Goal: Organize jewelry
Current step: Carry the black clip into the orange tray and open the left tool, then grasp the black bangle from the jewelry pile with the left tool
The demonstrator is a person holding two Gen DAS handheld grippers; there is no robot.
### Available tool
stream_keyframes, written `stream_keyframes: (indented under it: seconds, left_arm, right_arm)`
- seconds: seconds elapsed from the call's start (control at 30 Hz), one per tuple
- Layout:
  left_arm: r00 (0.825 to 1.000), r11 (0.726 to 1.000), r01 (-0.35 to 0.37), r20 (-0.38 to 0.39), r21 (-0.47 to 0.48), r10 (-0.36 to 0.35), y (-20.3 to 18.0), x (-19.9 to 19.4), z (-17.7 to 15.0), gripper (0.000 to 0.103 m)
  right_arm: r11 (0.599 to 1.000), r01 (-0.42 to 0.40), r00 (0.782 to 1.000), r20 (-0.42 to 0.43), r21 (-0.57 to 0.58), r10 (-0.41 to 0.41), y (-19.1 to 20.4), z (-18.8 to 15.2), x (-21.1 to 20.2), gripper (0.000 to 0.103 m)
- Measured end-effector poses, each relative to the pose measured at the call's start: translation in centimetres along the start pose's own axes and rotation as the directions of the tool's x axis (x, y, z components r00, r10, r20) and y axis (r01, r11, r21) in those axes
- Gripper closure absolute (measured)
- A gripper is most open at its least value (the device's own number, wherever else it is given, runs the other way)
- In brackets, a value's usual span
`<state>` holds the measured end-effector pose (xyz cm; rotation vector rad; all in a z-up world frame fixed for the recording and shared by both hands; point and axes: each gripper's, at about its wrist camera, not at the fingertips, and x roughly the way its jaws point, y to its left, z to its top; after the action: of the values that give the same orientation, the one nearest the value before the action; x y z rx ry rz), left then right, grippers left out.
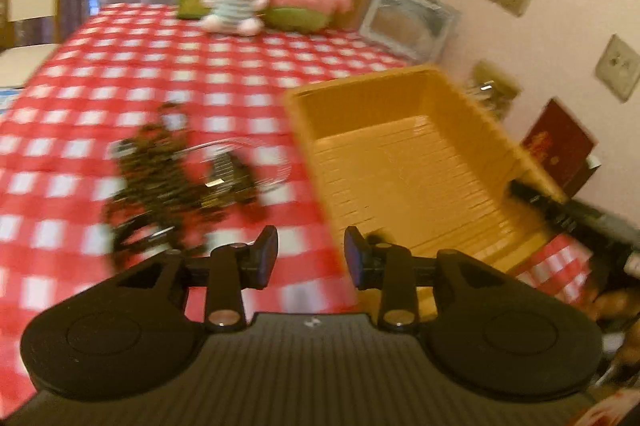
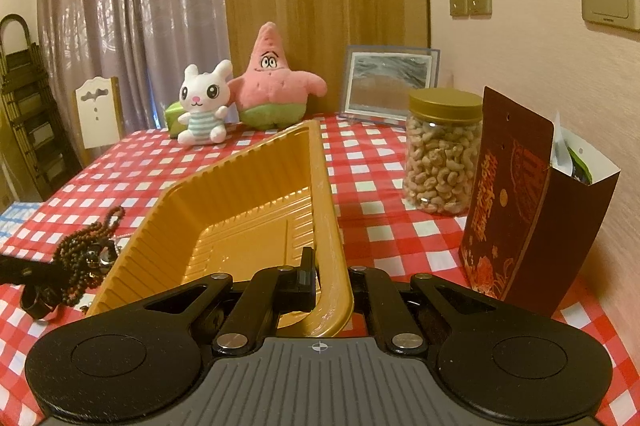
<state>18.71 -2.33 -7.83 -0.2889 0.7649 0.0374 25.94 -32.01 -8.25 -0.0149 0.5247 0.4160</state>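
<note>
Evidently we held the gold tray (image 2: 256, 210) pinched by our right gripper (image 2: 330, 278), left gripper (image 1: 311, 254) spread empty; bead jewelry (image 1: 160, 178) could snag

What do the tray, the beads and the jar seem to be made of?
Tray: thin moulded plastic, probably; glossy gold, with ribbed walls.
Beads: dark, matt, small and round, possibly wood; too small to be sure.
Jar: clear plastic or glass, since the nuts show through; the gold lid looks like plastic or metal.
</note>
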Motion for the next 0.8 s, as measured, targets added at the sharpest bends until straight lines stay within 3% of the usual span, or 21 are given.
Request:
stream_keyframes:
  seconds: [0.2,0.37,0.8]
  left_arm:
    - [0.990,0.991,-0.136,-0.048,-0.016,0.135,4.6,-0.8,-1.6,0.070]
    - [0.987,0.989,-0.145,-0.067,0.001,0.144,6.6,-0.1,-1.3,0.070]
    - [0.989,0.995,-0.104,-0.104,-0.012,0.102,7.1,3.5,0.4,0.072]
  right_arm:
    - [1.000,0.015,1.000,-0.004,0.011,-0.014,0.3,-0.2,-0.2,0.098]
    - [0.999,0.038,0.999,-0.013,0.037,-0.038,0.2,-0.4,-0.1,0.098]
    - [0.998,0.058,0.998,-0.013,0.031,-0.057,0.5,-0.3,-0.2,0.098]
